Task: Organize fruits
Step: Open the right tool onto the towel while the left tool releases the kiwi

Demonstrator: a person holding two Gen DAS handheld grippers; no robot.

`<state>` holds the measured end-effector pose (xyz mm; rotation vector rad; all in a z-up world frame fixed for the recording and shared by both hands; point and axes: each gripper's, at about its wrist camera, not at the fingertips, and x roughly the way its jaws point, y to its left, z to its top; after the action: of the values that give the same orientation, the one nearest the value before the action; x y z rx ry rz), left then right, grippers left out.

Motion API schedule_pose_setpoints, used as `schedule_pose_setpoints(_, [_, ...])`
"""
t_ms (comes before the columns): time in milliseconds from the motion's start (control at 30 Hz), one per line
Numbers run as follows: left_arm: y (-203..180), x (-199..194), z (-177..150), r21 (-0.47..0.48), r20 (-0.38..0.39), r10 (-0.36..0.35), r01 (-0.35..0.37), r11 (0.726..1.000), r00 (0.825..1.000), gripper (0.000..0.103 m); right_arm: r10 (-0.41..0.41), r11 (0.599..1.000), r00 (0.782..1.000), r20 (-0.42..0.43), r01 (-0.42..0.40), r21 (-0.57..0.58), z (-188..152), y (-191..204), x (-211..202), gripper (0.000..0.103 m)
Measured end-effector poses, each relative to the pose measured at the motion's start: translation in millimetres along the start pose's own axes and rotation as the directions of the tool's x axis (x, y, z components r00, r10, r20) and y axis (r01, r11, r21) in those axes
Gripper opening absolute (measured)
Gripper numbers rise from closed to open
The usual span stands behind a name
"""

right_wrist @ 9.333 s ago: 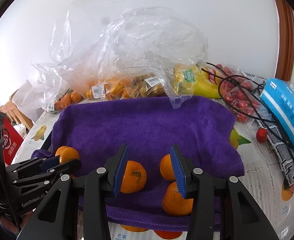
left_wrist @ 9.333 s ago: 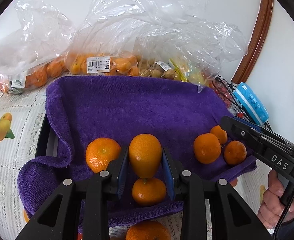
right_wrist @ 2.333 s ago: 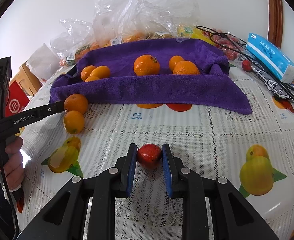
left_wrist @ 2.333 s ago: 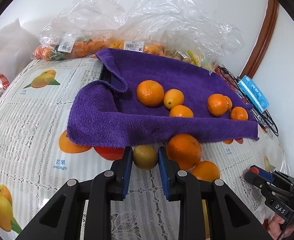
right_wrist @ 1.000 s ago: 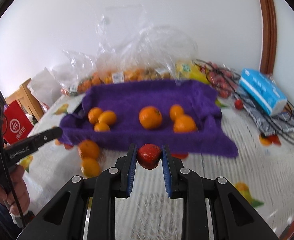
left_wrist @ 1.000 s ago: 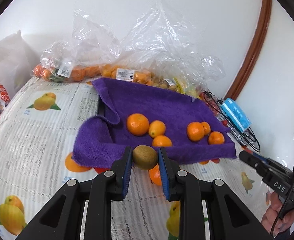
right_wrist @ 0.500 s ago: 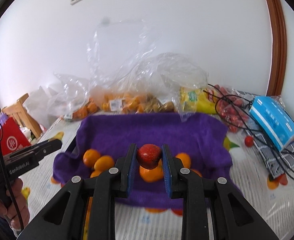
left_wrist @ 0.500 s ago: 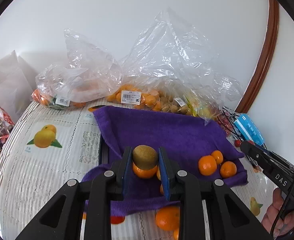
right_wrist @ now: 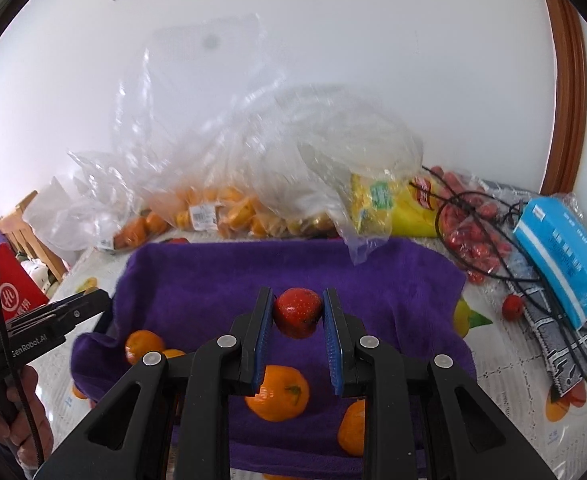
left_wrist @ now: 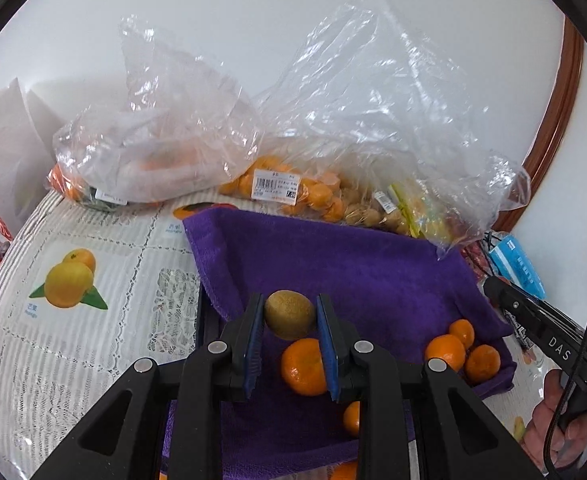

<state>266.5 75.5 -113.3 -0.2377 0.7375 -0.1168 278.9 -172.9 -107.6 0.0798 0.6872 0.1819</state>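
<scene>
Fuzzy brown kiwi (left_wrist: 289,314), glossy red strawberry (right_wrist: 297,312)

Kiwi (left_wrist: 289,314): brown-green, fuzzy, oval; pinched between the blue pads of the left gripper (left_wrist: 289,334), held above the purple towel (left_wrist: 357,276).
Strawberry (right_wrist: 297,314): red, glossy, seed-dotted; clamped between the pads of the right gripper (right_wrist: 298,334), above the towel.
Purple towel: plush, draped over a dark tray with its edges raised; lies on the desk.
Large orange (left_wrist: 303,366): round, on the towel below the kiwi.
Three small oranges (left_wrist: 459,350): clustered together, touching, at the towel's right edge.
Small orange (left_wrist: 351,418): near the towel's front, partly hidden by the left gripper.
Bagged oranges (left_wrist: 293,190): in clear plastic behind the towel.
</scene>
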Motion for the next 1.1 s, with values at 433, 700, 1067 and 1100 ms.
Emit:
schedule_pose_setpoints(433, [15, 14, -2, -0.052, -0.026, -0.014, 0.013, 0.999, 1.0, 0.024, -0.002, 1.0, 0.999, -0.045, 0.001, -0.01, -10, -4, 27, 0.025])
schedule_pose_setpoints(700, [12, 21, -5, -0.045, -0.041, -0.025, 0.023, 0.999, 0.999, 0.024, -0.01, 0.999, 0.996, -0.089, 0.006, -0.049, -18, 4, 41, 0.025])
schedule_pose_setpoints(1067, [2, 26, -10, -0.013, -0.074, -0.054, 0.053, 0.998, 0.996, 0.024, -0.013, 0.996, 0.993, -0.118, 0.003, -0.085, -25, 11, 50, 0.025])
schedule_pose_setpoints(1100, [2, 26, -11, -0.009, -0.075, -0.052, 0.051, 0.999, 0.996, 0.024, -0.013, 0.996, 0.993, -0.119, 0.003, -0.084, -25, 11, 50, 0.025])
